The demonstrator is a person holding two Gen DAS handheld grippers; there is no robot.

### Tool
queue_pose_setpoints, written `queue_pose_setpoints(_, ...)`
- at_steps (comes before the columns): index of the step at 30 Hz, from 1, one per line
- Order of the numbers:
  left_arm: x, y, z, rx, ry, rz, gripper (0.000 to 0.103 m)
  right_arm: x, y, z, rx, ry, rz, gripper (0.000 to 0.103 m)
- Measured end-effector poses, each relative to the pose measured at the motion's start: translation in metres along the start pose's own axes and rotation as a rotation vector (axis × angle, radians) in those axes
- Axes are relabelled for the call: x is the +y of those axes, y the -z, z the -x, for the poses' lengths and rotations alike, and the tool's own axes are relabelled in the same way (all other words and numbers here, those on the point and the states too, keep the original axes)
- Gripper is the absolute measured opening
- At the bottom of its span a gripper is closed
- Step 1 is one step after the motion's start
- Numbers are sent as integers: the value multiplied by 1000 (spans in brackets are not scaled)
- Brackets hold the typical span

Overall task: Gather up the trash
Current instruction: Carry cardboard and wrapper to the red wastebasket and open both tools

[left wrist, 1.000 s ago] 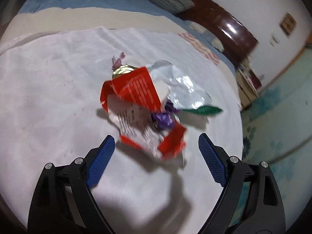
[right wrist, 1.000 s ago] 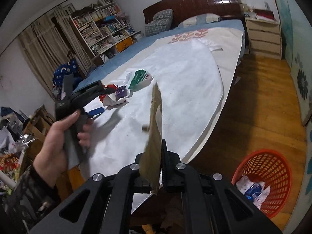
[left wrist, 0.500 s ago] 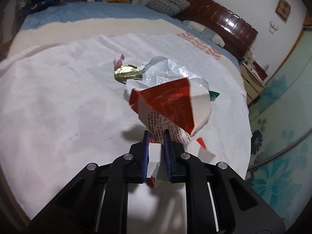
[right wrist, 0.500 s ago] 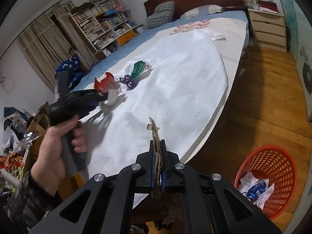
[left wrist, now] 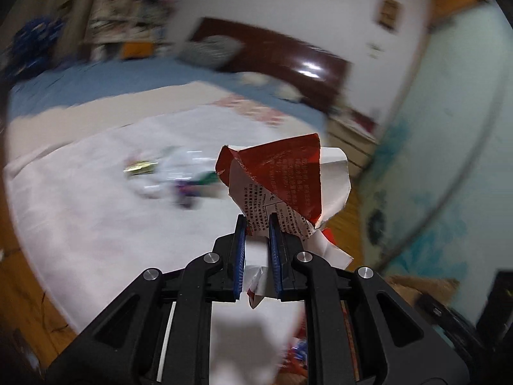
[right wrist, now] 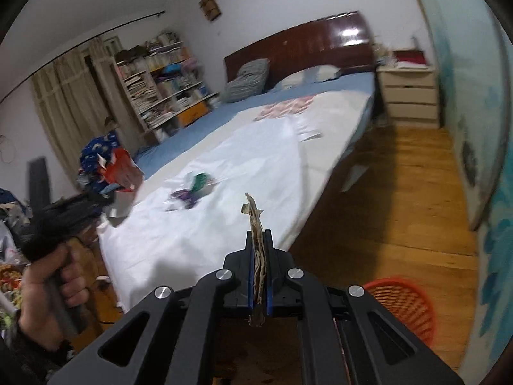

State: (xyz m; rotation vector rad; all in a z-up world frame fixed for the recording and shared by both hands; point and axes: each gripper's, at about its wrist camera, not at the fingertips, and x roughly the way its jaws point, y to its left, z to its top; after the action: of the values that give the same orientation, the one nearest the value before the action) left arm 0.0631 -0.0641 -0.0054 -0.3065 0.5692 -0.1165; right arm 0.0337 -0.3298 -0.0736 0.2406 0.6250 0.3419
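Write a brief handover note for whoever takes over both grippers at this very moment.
Left gripper: shut on a crumpled red-and-white wrapper, clear of the bed.
Right gripper: shut on a flat brown cardboard scrap.
On the white sheet: a green-and-silver packet and purple wrapper; a gold piece lies nearby.
Orange basket: on the floor beside the bed.
Left: bin both held pieces, then collect the rest.
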Motion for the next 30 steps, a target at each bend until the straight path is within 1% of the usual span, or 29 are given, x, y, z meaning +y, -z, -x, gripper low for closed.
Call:
queue_pose_setpoints(3,-64,22,-14,63,127,-112,14,-33,5,12,16,81,-54,7)
queue_pose_setpoints(5,-99,45,-36,132,177,-182,14,-60,10,16,46,123,-110,7)
queue_pose_setpoints(7,-126,70,-62,191,203,-240,14,-85,17,15,89,173,-136,7)
queue_pose_setpoints(8,-135,82,-75,212,199,-269,14,-94,19,13,103,180,-145,7)
queue_pose_setpoints(10,-153,106,-108,284,185,-311,14,-122,25,9,143,210,-179,7)
queue_pose_setpoints(12,-165,131,-145,388,178,-344,14,-145,30,0,189,233,-203,7)
queue_pose_setpoints(13,-171,142,-160,424,174,-354,14,-154,34,-4,207,246,-213,7)
queue_pose_setpoints(15,-177,164,-188,509,168,-360,14,-179,44,-18,283,268,-248,7)
queue_pose_setpoints(17,-183,184,-208,569,151,-359,14,-197,54,-28,334,274,-280,7)
queue_pose_setpoints(19,-189,197,-221,598,143,-368,14,-206,59,-38,364,284,-296,7)
queue_pose_setpoints(21,-194,203,-230,618,145,-382,14,-211,62,-41,375,287,-300,7)
queue_pose_setpoints(25,-201,209,-235,626,136,-395,15,-210,60,-50,388,290,-287,9)
queue_pose_setpoints(28,-204,214,-234,633,126,-378,26,-213,61,-54,397,308,-284,10)
queue_pose_setpoints(29,-203,215,-233,636,122,-372,38,-214,61,-54,404,318,-288,10)
queue_pose_setpoints(30,-201,214,-233,632,115,-363,47,-215,61,-54,408,327,-286,10)
